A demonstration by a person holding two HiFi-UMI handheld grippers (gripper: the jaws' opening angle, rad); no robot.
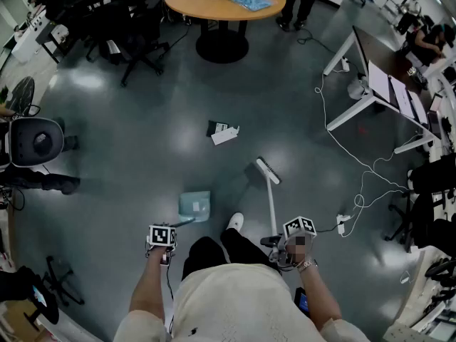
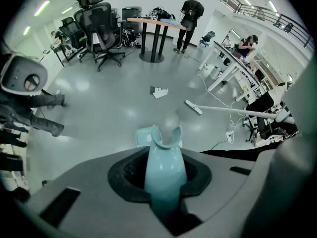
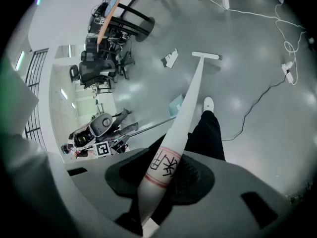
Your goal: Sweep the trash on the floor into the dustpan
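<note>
The trash [image 1: 223,132], a dark scrap with white paper on it, lies on the grey floor ahead of me, also seen as trash [image 2: 158,91] and trash [image 3: 171,58]. My left gripper [image 1: 162,238] is shut on the pale teal dustpan handle [image 2: 165,170]; the dustpan [image 1: 194,206] rests on the floor just ahead of it. My right gripper [image 1: 296,235] is shut on the white broom handle [image 3: 168,162]. The broom head [image 1: 268,170] sits on the floor to the right of the trash and short of it.
A round wooden table [image 1: 224,2] stands far ahead, office chairs [image 1: 132,27] at the far left. White desks [image 1: 370,84] and trailing white cables [image 1: 356,169] lie to the right. A person [image 2: 190,14] stands by the table. My shoe [image 1: 235,221] is between dustpan and broom.
</note>
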